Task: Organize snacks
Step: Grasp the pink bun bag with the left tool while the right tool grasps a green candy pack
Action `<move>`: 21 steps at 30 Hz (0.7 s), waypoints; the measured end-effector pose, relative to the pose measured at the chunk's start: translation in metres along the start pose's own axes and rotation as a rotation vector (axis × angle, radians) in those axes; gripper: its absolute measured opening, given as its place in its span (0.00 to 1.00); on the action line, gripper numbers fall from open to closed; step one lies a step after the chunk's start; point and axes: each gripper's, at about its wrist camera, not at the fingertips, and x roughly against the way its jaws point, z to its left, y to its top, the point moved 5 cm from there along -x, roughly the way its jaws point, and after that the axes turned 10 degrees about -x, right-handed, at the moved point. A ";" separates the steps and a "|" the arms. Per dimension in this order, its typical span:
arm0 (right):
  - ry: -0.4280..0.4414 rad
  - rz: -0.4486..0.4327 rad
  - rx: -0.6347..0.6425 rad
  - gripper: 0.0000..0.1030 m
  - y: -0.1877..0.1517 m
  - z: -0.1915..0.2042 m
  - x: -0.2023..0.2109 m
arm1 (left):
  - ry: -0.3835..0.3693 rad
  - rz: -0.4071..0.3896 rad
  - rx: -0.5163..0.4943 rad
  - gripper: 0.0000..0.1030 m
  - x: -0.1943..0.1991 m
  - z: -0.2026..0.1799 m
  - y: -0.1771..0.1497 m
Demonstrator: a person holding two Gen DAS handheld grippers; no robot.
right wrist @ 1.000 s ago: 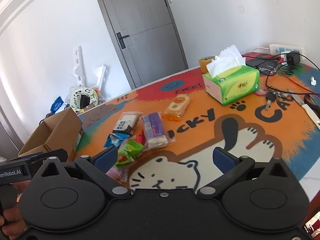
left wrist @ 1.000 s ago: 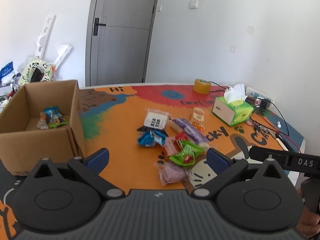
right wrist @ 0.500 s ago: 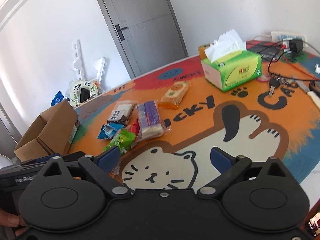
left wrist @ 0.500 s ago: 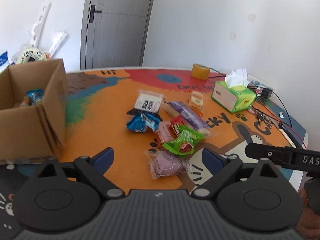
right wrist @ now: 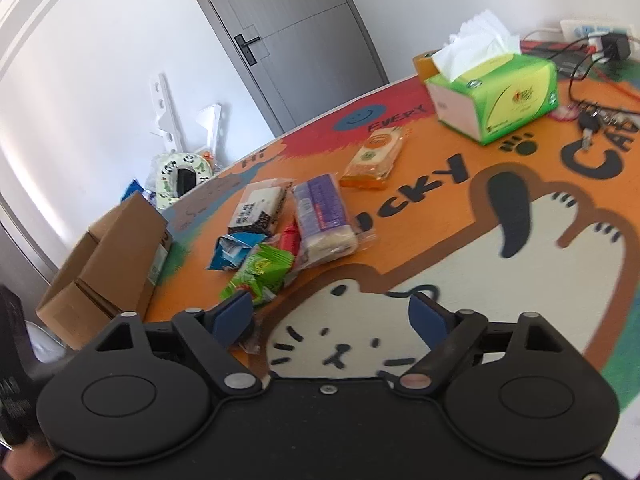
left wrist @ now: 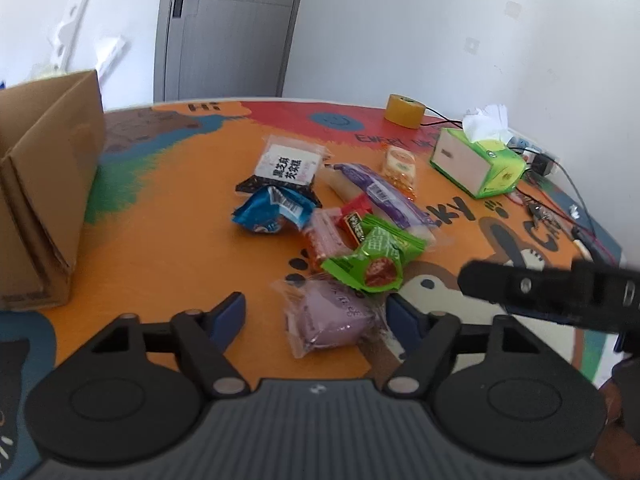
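Several snack packets lie in a loose pile on the orange cartoon mat [left wrist: 168, 232]. A pink-purple packet [left wrist: 334, 318] lies between the fingers of my open left gripper [left wrist: 316, 312], not gripped. Behind it are a green packet [left wrist: 372, 258], a blue packet [left wrist: 272, 210], a black-and-white packet [left wrist: 286, 168], a long purple packet [left wrist: 380, 192] and an orange packet [left wrist: 398, 160]. The cardboard box [left wrist: 44, 184] stands at the left. My right gripper [right wrist: 332, 314] is open and empty above the mat, right of the pile [right wrist: 260, 268].
A green tissue box [left wrist: 478, 162], a yellow tape roll [left wrist: 404, 110], keys [right wrist: 590, 120], cables and a power strip sit at the far right. The right gripper's body [left wrist: 560, 292] crosses the left wrist view. The table edge is near right.
My left gripper has moved right and down from the box to the pile, its fingers now around the pink-purple packet. My right gripper has drifted forward and lower over the mat.
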 end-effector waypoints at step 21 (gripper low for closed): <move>0.074 0.058 -0.051 0.70 -0.007 0.028 -0.040 | -0.039 -0.027 0.094 0.36 0.016 0.032 -0.007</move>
